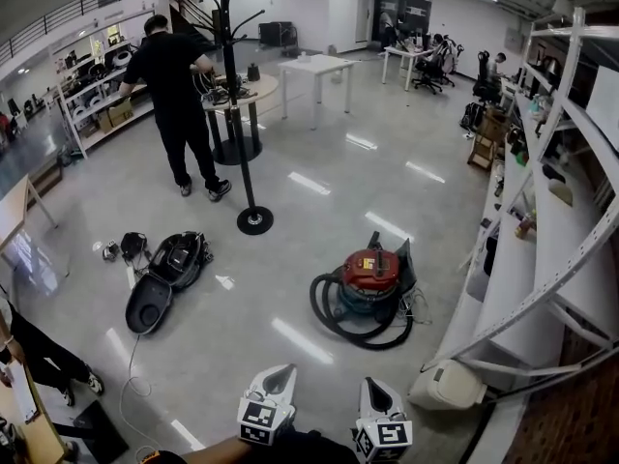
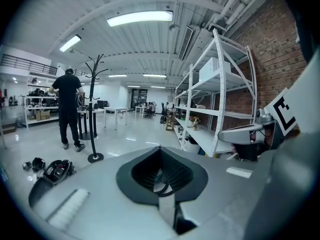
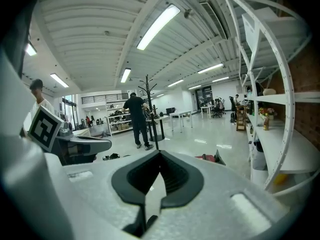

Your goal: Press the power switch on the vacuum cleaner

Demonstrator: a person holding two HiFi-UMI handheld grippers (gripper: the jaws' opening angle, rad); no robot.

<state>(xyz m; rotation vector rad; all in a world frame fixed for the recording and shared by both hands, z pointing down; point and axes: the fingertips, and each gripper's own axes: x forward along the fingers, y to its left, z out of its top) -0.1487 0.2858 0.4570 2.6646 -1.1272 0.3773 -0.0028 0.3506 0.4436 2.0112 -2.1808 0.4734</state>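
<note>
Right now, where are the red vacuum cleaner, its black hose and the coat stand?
red vacuum cleaner (image 1: pixel 372 269), head view, on its red lid.
black hose (image 1: pixel 325 312), head view, on the coiled loop.
coat stand (image 1: pixel 254 222), head view, on its round base.

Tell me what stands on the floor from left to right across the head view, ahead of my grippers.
Black open case → coat stand base → red vacuum cleaner ringed by its black hose → white container.

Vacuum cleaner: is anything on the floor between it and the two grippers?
Nothing visible. Bare floor lies between the left gripper, the right gripper and the vacuum cleaner; only its own black hose coils along its near side.
</note>
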